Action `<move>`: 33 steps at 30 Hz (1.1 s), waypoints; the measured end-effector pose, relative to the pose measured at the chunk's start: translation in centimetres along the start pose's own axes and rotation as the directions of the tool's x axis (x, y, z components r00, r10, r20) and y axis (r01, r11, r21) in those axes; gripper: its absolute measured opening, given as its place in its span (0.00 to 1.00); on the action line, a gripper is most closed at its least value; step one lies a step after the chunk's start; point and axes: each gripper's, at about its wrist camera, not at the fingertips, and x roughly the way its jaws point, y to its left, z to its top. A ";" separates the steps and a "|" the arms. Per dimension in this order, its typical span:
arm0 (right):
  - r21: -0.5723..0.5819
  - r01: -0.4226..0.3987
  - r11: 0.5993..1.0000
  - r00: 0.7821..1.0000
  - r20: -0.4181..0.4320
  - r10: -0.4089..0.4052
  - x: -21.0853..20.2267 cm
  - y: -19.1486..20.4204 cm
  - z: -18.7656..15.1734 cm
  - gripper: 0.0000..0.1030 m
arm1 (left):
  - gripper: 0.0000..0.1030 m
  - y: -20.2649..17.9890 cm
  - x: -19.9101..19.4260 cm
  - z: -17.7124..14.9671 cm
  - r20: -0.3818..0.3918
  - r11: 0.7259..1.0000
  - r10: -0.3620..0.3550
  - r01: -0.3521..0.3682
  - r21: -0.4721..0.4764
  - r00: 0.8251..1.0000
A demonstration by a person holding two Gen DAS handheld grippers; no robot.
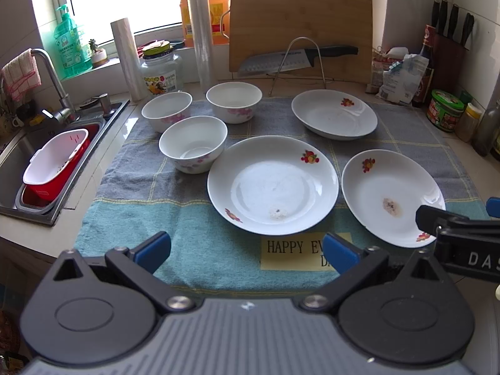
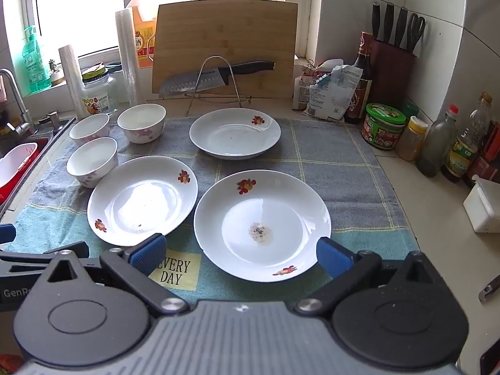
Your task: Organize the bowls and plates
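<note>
Left claw [image 1: 247, 250]: spread wide, empty; large plate [image 1: 272, 185] just ahead. Right claw [image 2: 240, 253]: spread wide, empty; soiled plate [image 2: 262, 225] between fingers. Three bowls [image 1: 193, 143] beyond, left; third plate [image 2: 235, 133] far ahead on towel [image 2: 337, 168].

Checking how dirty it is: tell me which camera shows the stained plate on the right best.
Right wrist view: the stained plate lies whole and central. In the left wrist view it sits at the edge, its near rim hidden behind the right gripper.
</note>
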 end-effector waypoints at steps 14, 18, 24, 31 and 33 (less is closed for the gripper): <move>-0.001 0.001 1.000 1.000 0.005 -0.001 -0.4 0.1 0.0 1.00 | 0.99 -0.1 -0.1 0.0 0.002 1.000 0.002 -0.002 0.001 1.000; 0.000 0.000 1.000 1.000 0.007 0.000 -0.5 0.1 0.0 1.00 | 0.99 -0.1 -0.2 0.0 0.006 1.000 0.005 -0.005 0.000 1.000; 0.002 0.002 1.000 1.000 0.011 -0.002 -0.7 0.3 -0.1 1.00 | 0.99 -0.1 -0.4 0.0 0.003 1.000 0.000 0.000 -0.005 1.000; 0.004 0.000 1.000 1.000 0.011 0.000 -0.9 0.5 -0.2 1.00 | 0.99 0.1 -0.3 -0.1 0.003 1.000 -0.003 0.003 -0.008 1.000; 0.002 0.001 1.000 1.000 0.011 -0.001 -1.0 0.5 -0.2 1.00 | 0.99 0.2 -0.3 -0.1 0.002 1.000 -0.004 0.004 -0.009 1.000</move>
